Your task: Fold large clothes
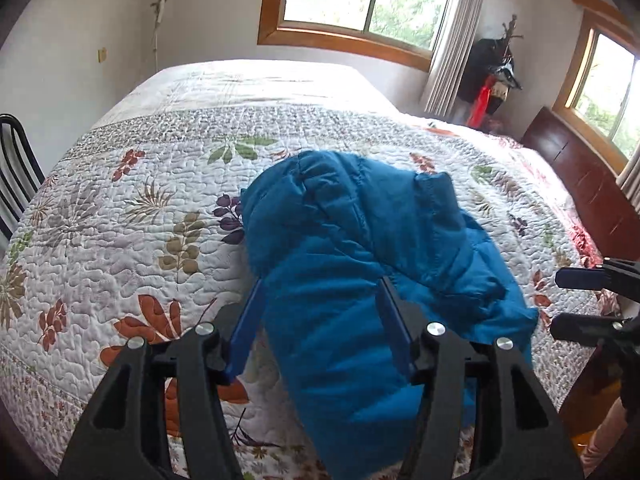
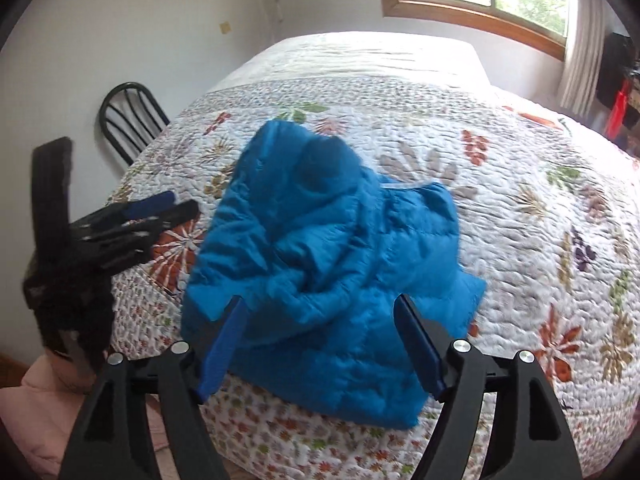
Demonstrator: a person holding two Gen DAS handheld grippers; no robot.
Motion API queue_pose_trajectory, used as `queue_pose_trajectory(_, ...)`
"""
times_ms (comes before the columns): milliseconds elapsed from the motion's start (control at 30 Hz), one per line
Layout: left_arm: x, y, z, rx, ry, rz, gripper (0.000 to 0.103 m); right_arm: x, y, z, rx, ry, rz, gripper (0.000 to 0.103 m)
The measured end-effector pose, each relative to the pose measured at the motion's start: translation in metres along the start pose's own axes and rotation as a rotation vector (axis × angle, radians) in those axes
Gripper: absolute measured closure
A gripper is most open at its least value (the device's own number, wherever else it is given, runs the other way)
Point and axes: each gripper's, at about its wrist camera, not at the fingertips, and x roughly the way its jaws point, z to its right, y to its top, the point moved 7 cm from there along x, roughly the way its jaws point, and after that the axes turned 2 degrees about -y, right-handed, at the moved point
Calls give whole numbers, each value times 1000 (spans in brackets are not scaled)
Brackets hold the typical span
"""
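Observation:
A blue quilted jacket [image 1: 360, 264] lies bunched in a rough fold near the front edge of the bed [image 1: 132, 216]. In the left wrist view my left gripper [image 1: 320, 314] hovers over the jacket's near end. Its blue pads stand apart and do not press on the cloth. In the right wrist view my right gripper [image 2: 322, 332] is wide open above the jacket [image 2: 320, 248], with nothing pinched. The right gripper [image 1: 560, 302] also shows at the right edge of the left wrist view, open. The left gripper [image 2: 178, 205] shows at the left of the right wrist view, beside the jacket.
The floral quilt [image 2: 520, 208] covers the whole bed. A black metal chair [image 2: 128, 120] stands beside the bed, and a dark wooden headboard [image 1: 580, 188] lies on its other side. A coat stand with dark clothes [image 1: 494, 76] stands by the curtain. Pink fabric [image 2: 36, 412] shows low at the left.

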Motion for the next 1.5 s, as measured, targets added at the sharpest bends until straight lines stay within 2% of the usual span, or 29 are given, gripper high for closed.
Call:
queue_pose_trajectory(300,39,-10,8,13,18,-57,47,64,18,1,38,8,-146,27)
queue_pose_trajectory(500,41,-11,4,-13,42,-54,44,84,9,7,34,-23,-182,30)
queue_pose_trajectory(633,47,-11,5,-10,53,-60,43,90,5,9,46,-30,-178,37)
queue_pose_trajectory(800,46,-17,7,-4,61,-56,43,100,8,13,66,7,-195,43)
queue_pose_trajectory(867,46,-18,8,-7,61,-60,43,102,10,12,55,26,-188,56)
queue_pose_trajectory(967,45,-19,7,-13,63,-59,43,96,12,7,42,42,-161,69)
queue_pose_trajectory(1067,38,-18,9,-17,49,-54,45,82,15,7,53,89,-133,76)
queue_pose_trajectory(1200,18,-9,20,-12,21,-1,46,38,24,11,60,116,-36,79)
queue_pose_trajectory(1400,-4,3,54,51,-17,87,45,-30,16,37,100,29,107,80)
queue_pose_trajectory(1500,3,2,72,87,-31,73,45,-36,-2,57,150,-26,103,81)
